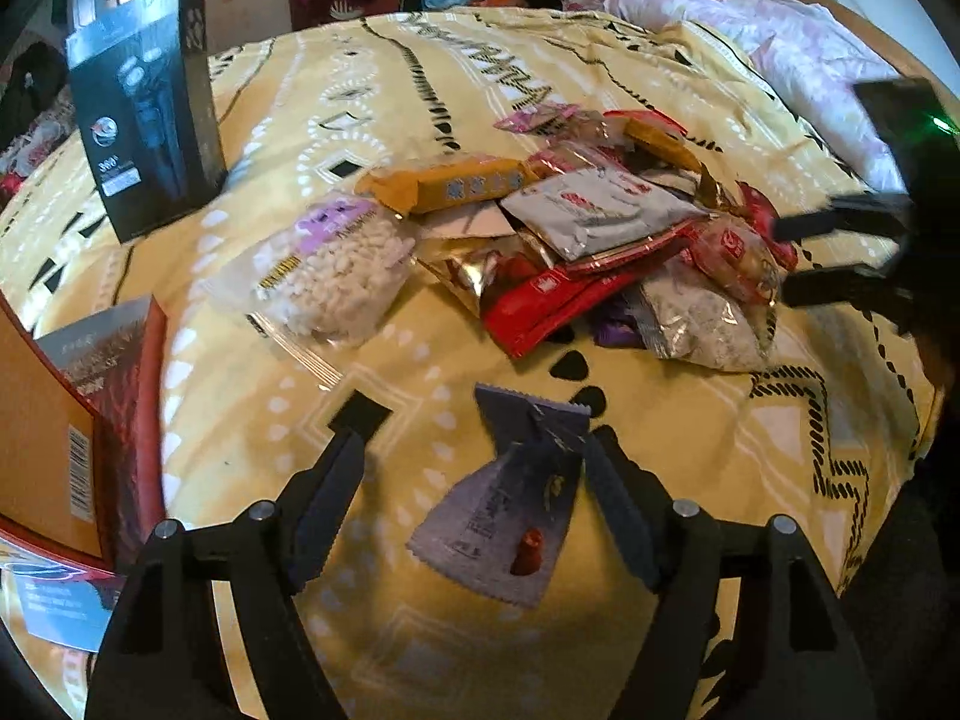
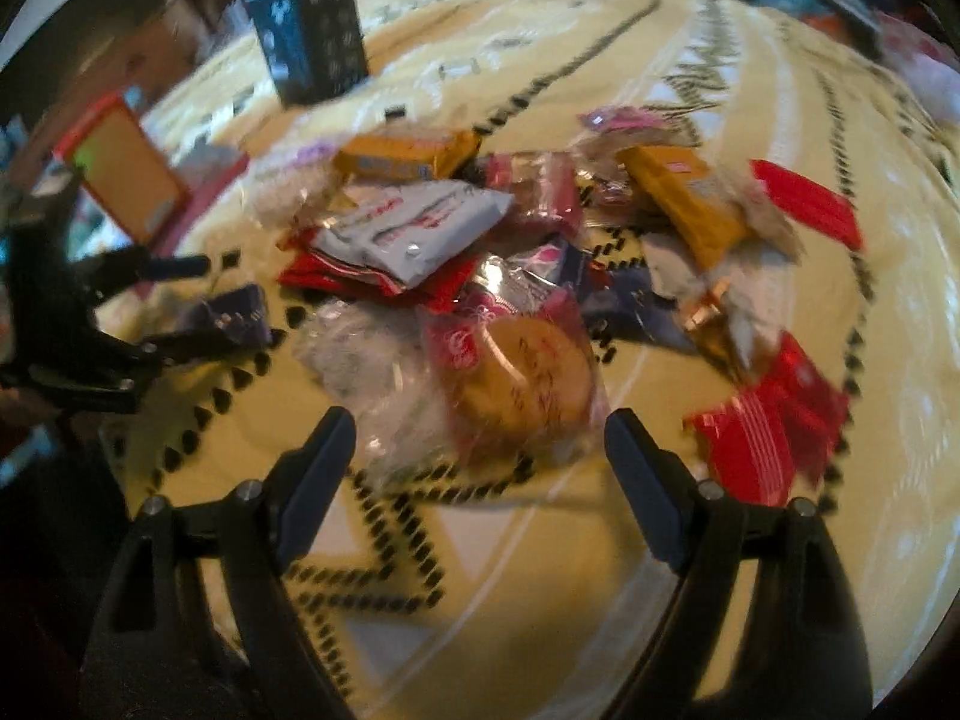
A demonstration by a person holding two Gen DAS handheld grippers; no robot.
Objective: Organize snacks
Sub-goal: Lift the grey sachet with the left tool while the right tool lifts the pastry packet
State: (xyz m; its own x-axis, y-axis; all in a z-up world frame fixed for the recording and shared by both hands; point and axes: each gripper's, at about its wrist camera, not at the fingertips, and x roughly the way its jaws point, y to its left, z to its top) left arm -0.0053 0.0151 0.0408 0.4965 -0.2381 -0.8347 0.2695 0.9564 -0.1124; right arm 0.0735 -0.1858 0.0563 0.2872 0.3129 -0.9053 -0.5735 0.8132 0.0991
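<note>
Bed (image 1: pixel 540 60) w/ yellow cover; black box (image 1: pixel 144 120) upright far left, red box (image 1: pixel 72 438) at edge. Snack pile (image 1: pixel 600 240) mid-bed. Purple packet (image 1: pixel 510 510) lies apart, between left hand-held gripper (image 1: pixel 474 438) jaws, spread wide, pads off it. Right hand-held gripper (image 2: pixel 474 426) agape over cookie pack (image 2: pixel 528 378).

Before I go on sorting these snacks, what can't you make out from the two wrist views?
- Purple packet, left wrist view: whether it touches the left gripper finger; printing too small.
- Cookie packet, right wrist view: motion blur smears its label.
- Snack pile: lower packets are covered by upper ones.
- Red box: cut off at the left edge.
</note>
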